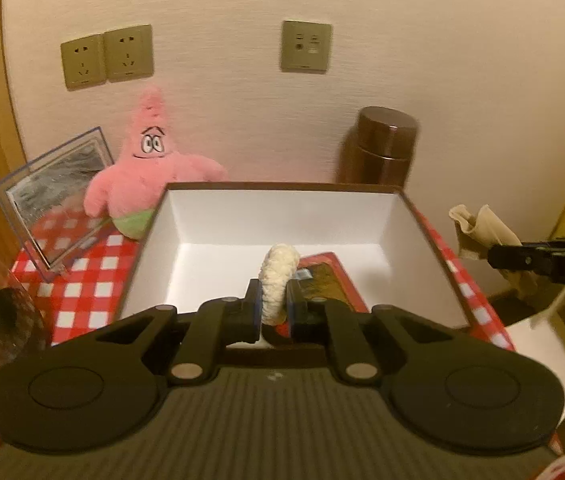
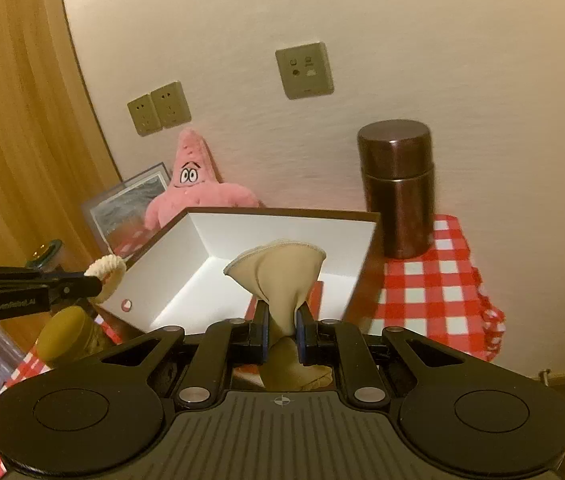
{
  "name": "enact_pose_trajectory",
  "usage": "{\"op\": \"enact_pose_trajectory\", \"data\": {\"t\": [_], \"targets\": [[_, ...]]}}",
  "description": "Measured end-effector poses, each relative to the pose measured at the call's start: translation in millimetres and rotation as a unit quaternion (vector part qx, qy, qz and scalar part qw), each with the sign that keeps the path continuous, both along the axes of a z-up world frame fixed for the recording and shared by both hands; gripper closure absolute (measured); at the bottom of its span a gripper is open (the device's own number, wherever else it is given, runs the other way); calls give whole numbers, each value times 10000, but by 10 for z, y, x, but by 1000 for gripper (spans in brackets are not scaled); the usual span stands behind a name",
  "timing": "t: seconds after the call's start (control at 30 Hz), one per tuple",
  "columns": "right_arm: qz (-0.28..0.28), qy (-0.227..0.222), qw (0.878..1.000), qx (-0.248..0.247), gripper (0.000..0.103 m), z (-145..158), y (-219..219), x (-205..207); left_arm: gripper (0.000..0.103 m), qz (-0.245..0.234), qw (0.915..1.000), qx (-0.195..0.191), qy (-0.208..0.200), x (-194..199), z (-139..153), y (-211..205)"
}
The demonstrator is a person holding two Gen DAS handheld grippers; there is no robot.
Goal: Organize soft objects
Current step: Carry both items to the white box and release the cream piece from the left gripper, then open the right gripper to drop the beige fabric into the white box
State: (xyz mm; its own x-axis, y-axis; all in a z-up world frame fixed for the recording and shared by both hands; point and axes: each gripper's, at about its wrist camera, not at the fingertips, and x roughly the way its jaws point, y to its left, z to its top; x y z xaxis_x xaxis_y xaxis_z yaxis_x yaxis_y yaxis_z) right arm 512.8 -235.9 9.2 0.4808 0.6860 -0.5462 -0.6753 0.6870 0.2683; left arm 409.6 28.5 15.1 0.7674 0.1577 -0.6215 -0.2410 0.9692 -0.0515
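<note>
My left gripper (image 1: 273, 300) is shut on a fluffy cream ring (image 1: 278, 280), held above the near edge of an open white-lined box (image 1: 218, 220). From the right wrist view, the same ring (image 2: 107, 270) and left gripper (image 2: 82, 286) sit left of the box (image 2: 282, 232). My right gripper (image 2: 282, 326) is shut on a bunched beige cloth (image 2: 278, 276), held over the box's near side. The left wrist view shows that cloth (image 1: 478, 226) and the right gripper (image 1: 498, 258) at the box's right. A red flat item (image 1: 330, 276) lies inside the box.
A pink star plush (image 1: 150, 172) leans on the wall behind the box, beside a clear picture frame (image 1: 54, 200). A brown metal canister (image 2: 398, 188) stands at the back right. The red checked tablecloth (image 2: 426, 280) covers the table. A jar (image 2: 66, 332) stands at the near left.
</note>
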Motion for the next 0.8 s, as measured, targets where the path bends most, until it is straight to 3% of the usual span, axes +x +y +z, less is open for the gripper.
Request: {"op": "enact_pose_trajectory", "data": {"t": [0.33, 0.5, 0.8], "targets": [[32, 181, 9998, -47, 90, -161, 303, 343, 89, 323, 9990, 58, 303, 389, -156, 340], [-23, 251, 9997, -7, 90, -198, 336, 434, 73, 488, 9984, -92, 272, 488, -204, 485], [-28, 264, 9996, 34, 90, -224, 384, 506, 64, 488, 9980, -86, 404, 480, -239, 536]]}}
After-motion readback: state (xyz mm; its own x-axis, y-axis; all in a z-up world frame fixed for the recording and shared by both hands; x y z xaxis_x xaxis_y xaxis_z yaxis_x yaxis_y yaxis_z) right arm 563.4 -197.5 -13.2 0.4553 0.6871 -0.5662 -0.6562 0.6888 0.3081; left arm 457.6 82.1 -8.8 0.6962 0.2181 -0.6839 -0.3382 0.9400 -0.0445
